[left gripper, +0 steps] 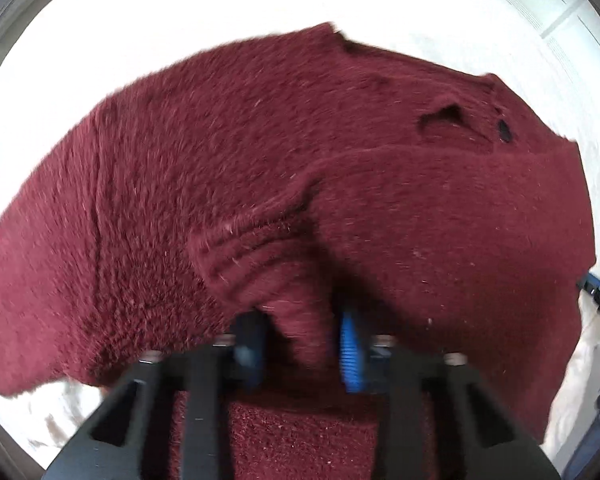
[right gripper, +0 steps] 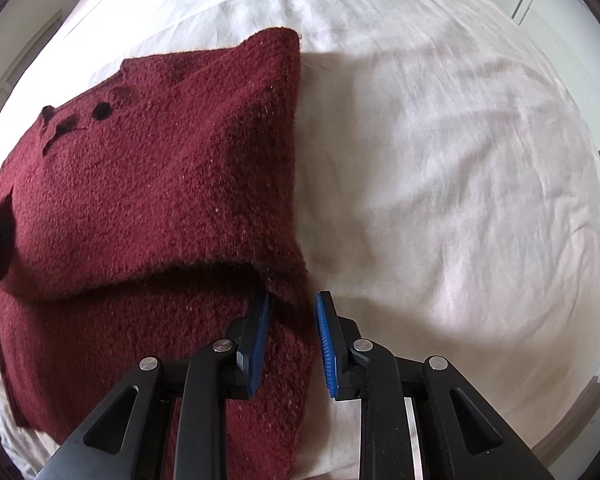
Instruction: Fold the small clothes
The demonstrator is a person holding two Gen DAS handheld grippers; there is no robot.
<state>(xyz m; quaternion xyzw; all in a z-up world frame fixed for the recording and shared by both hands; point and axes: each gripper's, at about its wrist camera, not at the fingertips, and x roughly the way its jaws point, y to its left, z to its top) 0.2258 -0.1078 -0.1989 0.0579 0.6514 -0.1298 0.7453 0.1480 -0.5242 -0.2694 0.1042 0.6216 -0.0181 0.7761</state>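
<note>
A small dark red fuzzy knit sweater (left gripper: 260, 152) with dark buttons lies on a white bed sheet (left gripper: 204, 8). My left gripper (left gripper: 300, 344) is shut on a bunched fold of the sweater and holds it lifted, with cloth draped over the fingers. In the right wrist view the sweater (right gripper: 148, 184) lies at the left, its upper layer folded over the lower. My right gripper (right gripper: 294, 320) has its jaws partly apart around the sweater's right edge, with cloth lying between the blue pads (right gripper: 326, 344).
The white sheet (right gripper: 440, 160) spreads wide to the right of the sweater, with soft wrinkles. White cabinet panels (left gripper: 560, 4) show beyond the bed. The other gripper's tip (left gripper: 598, 288) shows at the right edge of the left wrist view.
</note>
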